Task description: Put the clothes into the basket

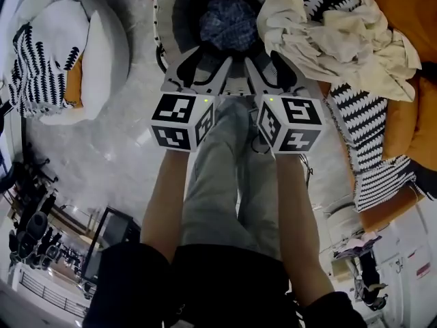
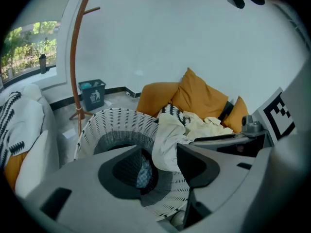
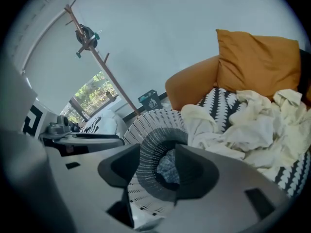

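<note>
Pale floor (image 1: pixel 116 162) — blue garment (image 1: pixel 229 23) in basket (image 1: pixel 160 26), beyond wide-apart fingers (image 1: pixel 196 70)

At twelve o'clock the basket (image 1: pixel 160 19) runs off the head view's top edge; in both gripper views jaws hide part of the blue garment (image 3: pixel 167 169) inside

You hold both grippers out ahead of you, side by side and close together, each tilted forward and down. Your left gripper (image 1: pixel 203 70) has its jaws standing apart, and so does your right gripper (image 1: pixel 272 70) (in each gripper view the dark pads (image 2: pixel 121 171) show a clear gap and press on nothing). The left marker cube (image 1: pixel 181 121) and right marker cube (image 1: pixel 290 123) sit level with each other, near but not touching. Your left forearm (image 1: pixel 167 197) and right forearm (image 1: pixel 298 210), both bare, run back roughly parallel into dark sleeves.
</note>
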A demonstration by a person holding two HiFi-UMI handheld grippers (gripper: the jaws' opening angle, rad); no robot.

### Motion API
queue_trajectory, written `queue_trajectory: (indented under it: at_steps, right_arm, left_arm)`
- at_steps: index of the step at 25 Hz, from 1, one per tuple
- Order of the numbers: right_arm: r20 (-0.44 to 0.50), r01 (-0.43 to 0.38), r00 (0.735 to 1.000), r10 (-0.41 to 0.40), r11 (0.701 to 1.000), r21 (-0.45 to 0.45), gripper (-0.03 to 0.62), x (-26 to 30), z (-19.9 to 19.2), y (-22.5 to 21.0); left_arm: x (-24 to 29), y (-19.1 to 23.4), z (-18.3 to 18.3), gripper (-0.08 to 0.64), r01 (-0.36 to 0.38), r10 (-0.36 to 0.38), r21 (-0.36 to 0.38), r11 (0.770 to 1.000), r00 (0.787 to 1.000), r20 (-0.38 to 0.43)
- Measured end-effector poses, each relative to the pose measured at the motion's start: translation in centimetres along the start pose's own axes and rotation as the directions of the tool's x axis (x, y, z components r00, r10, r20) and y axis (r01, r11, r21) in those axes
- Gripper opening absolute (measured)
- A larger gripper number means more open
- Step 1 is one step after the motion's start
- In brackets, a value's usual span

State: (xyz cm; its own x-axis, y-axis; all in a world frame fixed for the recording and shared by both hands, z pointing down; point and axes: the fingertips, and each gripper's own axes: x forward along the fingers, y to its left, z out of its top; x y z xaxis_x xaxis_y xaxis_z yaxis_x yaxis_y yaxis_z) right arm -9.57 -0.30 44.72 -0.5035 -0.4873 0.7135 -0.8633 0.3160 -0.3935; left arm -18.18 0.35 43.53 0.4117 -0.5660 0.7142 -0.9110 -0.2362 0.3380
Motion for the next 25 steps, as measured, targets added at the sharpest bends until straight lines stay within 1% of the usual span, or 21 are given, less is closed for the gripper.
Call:
queue_trajectory:
  at_steps: [4,7,11,14,17,20,22,25]
  right_arm:
    - [0.029,0.065,0.997,-0.067,0.995,0.071,0.216,-1.8,0.2,-4.0]
    - [0.05,0.124,0.99,-0.132,0.984,0.129,0.216,-3.5,0.0,-7.5]
    - [0.08,0.207,0.971,-0.226,0.959,0.196,0.216,-6.5,-0.6,-13.0]
    - [0.081,0.272,0.951,-0.298,0.932,0.239,0.216,-9.1,-1.5,-17.3]
    - [0.074,0.336,0.926,-0.37,0.898,0.284,0.216,-11.1,-2.4,-21.6]
    - [0.056,0.391,0.903,-0.426,0.868,0.307,0.216,-12.5,-3.6,-25.4]
    - [0.05,0.416,0.89,-0.454,0.852,0.318,0.216,-13.4,-3.9,-27.7]
    - [0.046,0.452,0.867,-0.497,0.821,0.347,0.22,-14.3,-3.4,-31.6]
  left_arm:
    - [2.2,-3.3,0.6,0.207,0.068,-0.066,0.044,0.997,0.997,-0.034]
    - [4.3,-6.3,1.0,0.207,0.133,-0.128,0.084,0.988,0.989,-0.068]
    - [7.4,-10.4,1.2,0.207,0.212,-0.197,0.123,0.969,0.973,-0.124]
    - [9.8,-13.6,1.0,0.207,0.267,-0.238,0.166,0.949,0.955,-0.177]
    - [12.0,-16.6,0.8,0.207,0.318,-0.267,0.223,0.921,0.936,-0.232]
    - [14.3,-18.9,0.1,0.207,0.349,-0.264,0.294,0.89,0.919,-0.292]
    - [15.7,-20.4,0.0,0.211,0.365,-0.254,0.354,0.861,0.912,-0.322]
    - [17.8,-22.6,0.6,0.215,0.398,-0.251,0.437,0.807,0.9,-0.356]
